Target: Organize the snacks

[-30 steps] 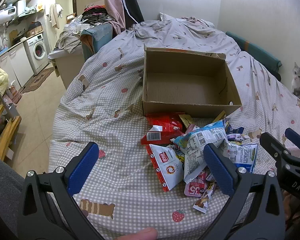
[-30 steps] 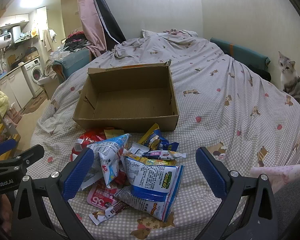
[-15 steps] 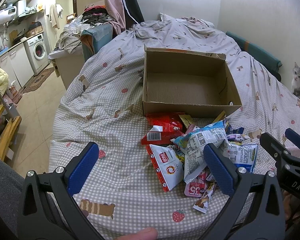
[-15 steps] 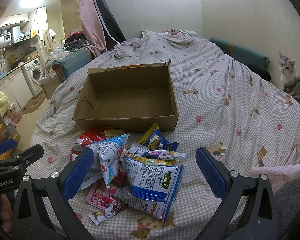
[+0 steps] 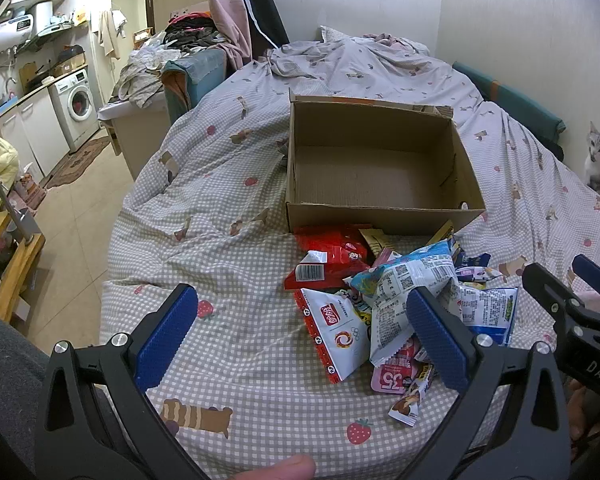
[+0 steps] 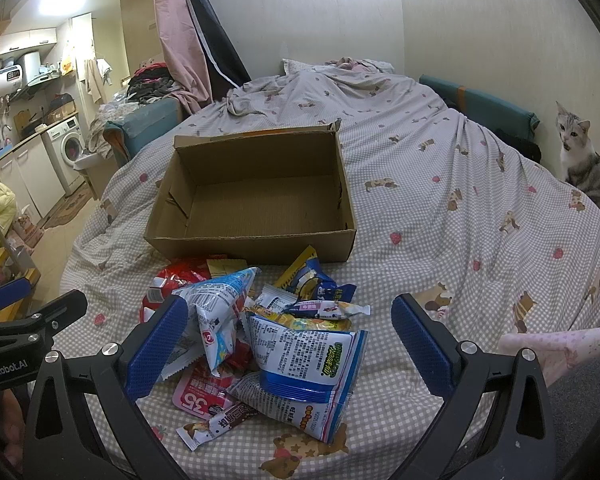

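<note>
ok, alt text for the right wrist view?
Open right gripper hovers over a pile of snack packets on a checked bedspread, with an empty cardboard box just behind the pile. The left gripper shows at the left edge; a cat sits far right.

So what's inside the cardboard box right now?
The cardboard box shows only bare floor, no snacks; in both views its near wall hides a strip behind it. The snack pile lies outside.

Cardboard box (image 6: 256, 236): matt brown, corrugated inside. Snack packets (image 6: 300, 344): glossy crinkled plastic film. Bedsheet (image 5: 236, 344): soft checked cloth, matt. Gripper pads (image 6: 156, 344): blue ribbed rubber on black matt plastic arms, metal screws.
</note>
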Tool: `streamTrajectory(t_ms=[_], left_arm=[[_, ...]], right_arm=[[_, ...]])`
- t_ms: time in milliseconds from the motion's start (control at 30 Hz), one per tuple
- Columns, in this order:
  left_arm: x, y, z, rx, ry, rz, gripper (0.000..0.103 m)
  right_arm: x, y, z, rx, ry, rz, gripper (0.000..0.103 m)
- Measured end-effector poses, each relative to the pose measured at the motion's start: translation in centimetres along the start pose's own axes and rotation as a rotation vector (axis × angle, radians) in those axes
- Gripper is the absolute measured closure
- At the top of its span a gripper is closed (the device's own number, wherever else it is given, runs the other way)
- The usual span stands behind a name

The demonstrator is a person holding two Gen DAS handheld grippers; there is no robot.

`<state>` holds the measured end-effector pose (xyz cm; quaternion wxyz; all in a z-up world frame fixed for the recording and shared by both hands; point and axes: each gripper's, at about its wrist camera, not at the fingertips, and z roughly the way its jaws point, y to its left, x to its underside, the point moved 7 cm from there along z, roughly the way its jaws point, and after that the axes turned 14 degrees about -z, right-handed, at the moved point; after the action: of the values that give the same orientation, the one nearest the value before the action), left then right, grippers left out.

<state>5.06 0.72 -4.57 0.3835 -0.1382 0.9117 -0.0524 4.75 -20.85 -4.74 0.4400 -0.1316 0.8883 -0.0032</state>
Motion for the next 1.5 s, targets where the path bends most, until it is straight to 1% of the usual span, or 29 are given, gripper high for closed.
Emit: streamTrajectory(t_ms=[967,1100,1267,1300,1333,1367,1433,1500], left_arm=[[-0.1,0.3,-0.2,-0.003,-0.005,0.008,0.000],[-0.1,0.5,-0.2,-0.008,-0.004,0.005,0.000],[-0.4,1.4,0.2,-0.040,0.002,-0.018,0.000],[-0.4,1.7,0.2,-0.044,0.008,-0.026,0.000],[-0.5,1.9,0.4,-0.047,0.015,-0.036,0.000],[-0.6,2.1,0.5,-0.051,0.020,-0.043,0.000],[-0.8,2.6,0.7,-0.063,0.032,-0.067,0.000],[-0.9,3.1,0.9,-0.073,0.046,-0.089,0.000]], right_arm=[[-0.1,0.0,0.1,-0.001,0.001,0.000,0.000],[0.3,-0.4,0.4,-0.007,0.009,0.011,0.000],[-0.3,-0.1,1.1,-0.124,0.080,0.023,0.000],[-0.4,0.1,1.5,-0.164,0.108,0.031,0.000],[-0.4,0.7,2.2,-0.237,0.149,0.047,0.000],[-0.4,1.1,2.7,-0.279,0.175,0.057,0.000],[-0.4,2.3,4.1,-0.375,0.248,0.077,0.006],[-0.3,3.5,5.4,-0.439,0.322,0.097,0.020]])
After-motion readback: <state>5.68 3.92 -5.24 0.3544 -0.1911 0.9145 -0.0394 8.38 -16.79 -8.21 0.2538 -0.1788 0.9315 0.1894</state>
